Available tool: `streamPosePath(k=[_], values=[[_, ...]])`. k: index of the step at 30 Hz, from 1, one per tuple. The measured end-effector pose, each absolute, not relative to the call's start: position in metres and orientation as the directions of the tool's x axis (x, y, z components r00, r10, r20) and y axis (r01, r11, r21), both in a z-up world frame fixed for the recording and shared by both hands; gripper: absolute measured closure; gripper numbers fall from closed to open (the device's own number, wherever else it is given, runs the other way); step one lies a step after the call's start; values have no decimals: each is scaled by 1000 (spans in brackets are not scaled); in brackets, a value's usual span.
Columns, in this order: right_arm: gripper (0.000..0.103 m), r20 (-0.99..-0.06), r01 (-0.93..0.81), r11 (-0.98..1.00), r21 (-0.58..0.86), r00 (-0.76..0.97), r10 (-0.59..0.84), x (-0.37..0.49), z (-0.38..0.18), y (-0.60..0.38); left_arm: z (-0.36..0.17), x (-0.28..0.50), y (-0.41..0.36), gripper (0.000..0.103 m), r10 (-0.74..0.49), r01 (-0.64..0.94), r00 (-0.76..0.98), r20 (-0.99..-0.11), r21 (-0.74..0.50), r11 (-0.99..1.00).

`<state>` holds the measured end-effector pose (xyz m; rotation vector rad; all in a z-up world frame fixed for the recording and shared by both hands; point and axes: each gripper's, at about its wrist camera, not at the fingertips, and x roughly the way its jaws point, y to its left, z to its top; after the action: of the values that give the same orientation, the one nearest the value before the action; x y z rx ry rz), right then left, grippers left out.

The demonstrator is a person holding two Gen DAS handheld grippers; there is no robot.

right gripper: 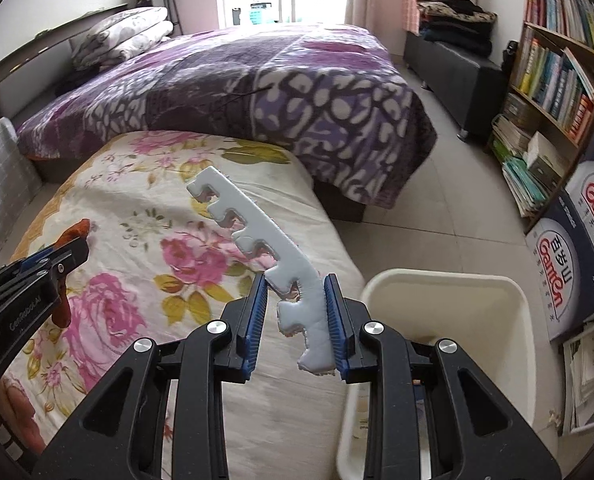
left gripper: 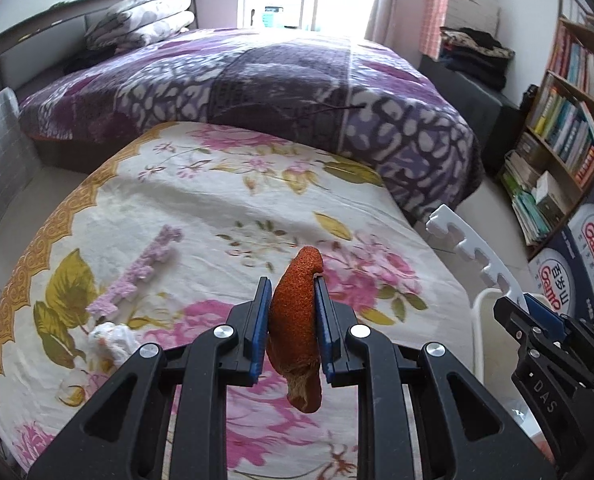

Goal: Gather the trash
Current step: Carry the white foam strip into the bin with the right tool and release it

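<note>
The peel (left gripper: 297,320) is sitting between the pads of the left gripper (left gripper: 291,322), above the cloth-covered worktop (left gripper: 225,200). Left of it, a foam strip (left gripper: 137,272) is lying on the cloth, with a crumpled wrapper (left gripper: 113,338) lying just beside its near end. The right gripper (right gripper: 295,328) is gripping a notched foam piece (right gripper: 257,240) at its near end, the far end sticking out over the worktop's right side. The bin (right gripper: 457,300) is standing on the floor, just right of the worktop. The bed (left gripper: 257,80) is lying behind the worktop, its blanket hanging over the worktop's far edge. The bookshelf (right gripper: 557,80) is standing at the far right, with boxes (right gripper: 569,264) standing in front of it
</note>
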<state>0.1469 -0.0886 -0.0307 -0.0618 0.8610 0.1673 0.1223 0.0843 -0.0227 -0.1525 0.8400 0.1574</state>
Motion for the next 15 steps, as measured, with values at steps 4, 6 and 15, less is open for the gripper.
streamPosePath(k=[4, 6, 15], values=[[75, -758, -138, 990, 9, 645, 97, 145, -29, -106, -22, 125, 66, 82, 61, -167, 659, -750, -67, 984], [75, -760, -119, 993, 9, 645, 84, 145, -29, -114, -22, 126, 56, 82, 51, -150, 660, -750, -65, 987], [74, -779, -24, 1000, 1, 627, 16, 143, -35, -158, -24, 129, 14, 81, 9, -70, 657, -754, -50, 996]])
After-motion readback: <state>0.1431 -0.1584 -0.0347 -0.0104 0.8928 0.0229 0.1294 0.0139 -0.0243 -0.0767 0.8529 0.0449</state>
